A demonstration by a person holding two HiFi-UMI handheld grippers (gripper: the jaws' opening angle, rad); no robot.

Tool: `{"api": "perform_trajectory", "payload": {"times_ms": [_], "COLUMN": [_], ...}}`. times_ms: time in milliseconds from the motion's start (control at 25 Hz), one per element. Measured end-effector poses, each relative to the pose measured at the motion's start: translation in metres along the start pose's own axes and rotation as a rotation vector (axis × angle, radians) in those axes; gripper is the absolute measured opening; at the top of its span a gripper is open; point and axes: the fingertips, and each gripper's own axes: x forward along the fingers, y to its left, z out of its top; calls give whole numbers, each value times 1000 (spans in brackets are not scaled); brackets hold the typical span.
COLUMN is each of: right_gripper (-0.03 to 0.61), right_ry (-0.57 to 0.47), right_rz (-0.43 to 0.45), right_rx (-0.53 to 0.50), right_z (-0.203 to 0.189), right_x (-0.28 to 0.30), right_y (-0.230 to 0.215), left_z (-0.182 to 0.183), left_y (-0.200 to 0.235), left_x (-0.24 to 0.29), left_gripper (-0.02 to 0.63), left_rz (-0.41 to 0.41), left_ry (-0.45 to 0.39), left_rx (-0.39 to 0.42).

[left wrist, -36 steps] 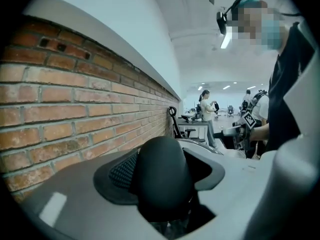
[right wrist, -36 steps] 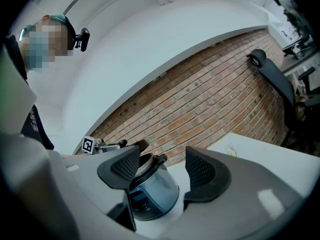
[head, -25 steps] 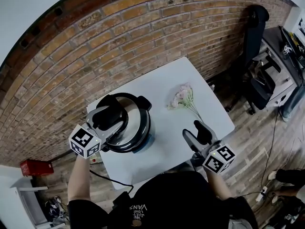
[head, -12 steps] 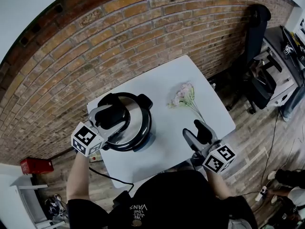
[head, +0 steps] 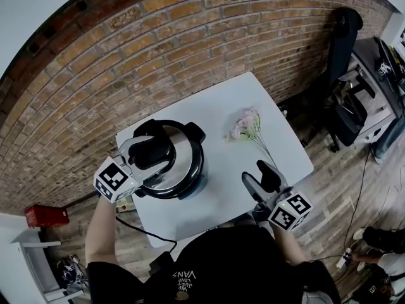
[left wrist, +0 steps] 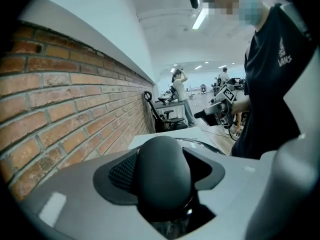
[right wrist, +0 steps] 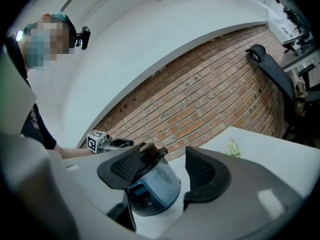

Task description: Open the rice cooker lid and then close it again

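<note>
Currently the lid (head: 183, 156) lies on top of the cooker (head: 190, 183), directly below the left gripper (head: 152, 151). That gripper's jaws are closed on the black knob (left wrist: 162, 174) at the lid's centre. No view shows clearly whether the lid rim is fully seated.

**Hazards**
- The knob is smooth and rounded, and the pads bear only on its sides. If you pull off-vertical, expect it to slide out of the jaws and the lid to fall back onto the rim.
- Nothing steadies the body. The right gripper (head: 256, 171) hovers well apart from it, jaws wide and empty. If the lid sticks, your pull will probably drag or tip the cooker.
- The cooker stands on the table (head: 221, 113) close to the edge on the left gripper's side, which leaves little margin for sliding.

**Orientation**
- The cooker stands upright, so its main axis is vertical, in line with the knob.
- The lid is round and has no long axis in plan.
- The control panel faces the right gripper.
- The flowers (head: 245, 126) lie ahead of the right gripper, clear of the cooker.
</note>
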Motion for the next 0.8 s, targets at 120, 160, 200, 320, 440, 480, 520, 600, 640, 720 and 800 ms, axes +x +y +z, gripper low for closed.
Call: {"api": "perform_trajectory", "payload": {"times_ms": [120, 160, 200, 320, 440, 480, 520, 600, 640, 720, 800], "right_gripper": [278, 278, 278, 278, 278, 278, 278, 278, 278, 278, 278], "right_ry": [-1, -2, -2, 0, 2, 2, 3, 7, 9, 11, 14], "right_rz": [4, 6, 8, 9, 3, 0, -2, -5, -5, -2, 2], "right_rx": [-2, -2, -3, -6, -4, -4, -5, -7, -8, -8, -10], "right_z": [1, 1, 1, 1, 1, 1, 1, 1, 1, 1, 1], "right_x": [3, 4, 4, 5, 5, 5, 5, 5, 5, 6, 8], "right_y": [2, 3, 3, 4, 2, 1, 1, -1, -1, 0, 1], "left_z": [3, 3, 3, 0, -2, -2, -2, -1, -1, -2, -2], "left_y": [-2, -1, -1, 2, 5, 5, 5, 4, 4, 2, 0], "left_x": [3, 3, 3, 2, 0, 0, 0, 0, 1, 3, 4], "left_gripper": [281, 281, 281, 282, 281, 282, 282, 282, 283, 283, 284], "left_rz": [-49, -64, -78, -113, -136, -141, -145, -157, -167, -198, -227], "left_ry": [-5, -7, -10, -18, -27, -29, -32, -36, -38, -36, -30], "left_rx": [33, 34, 36, 36, 23, 21, 22, 30, 38, 59, 70]}}
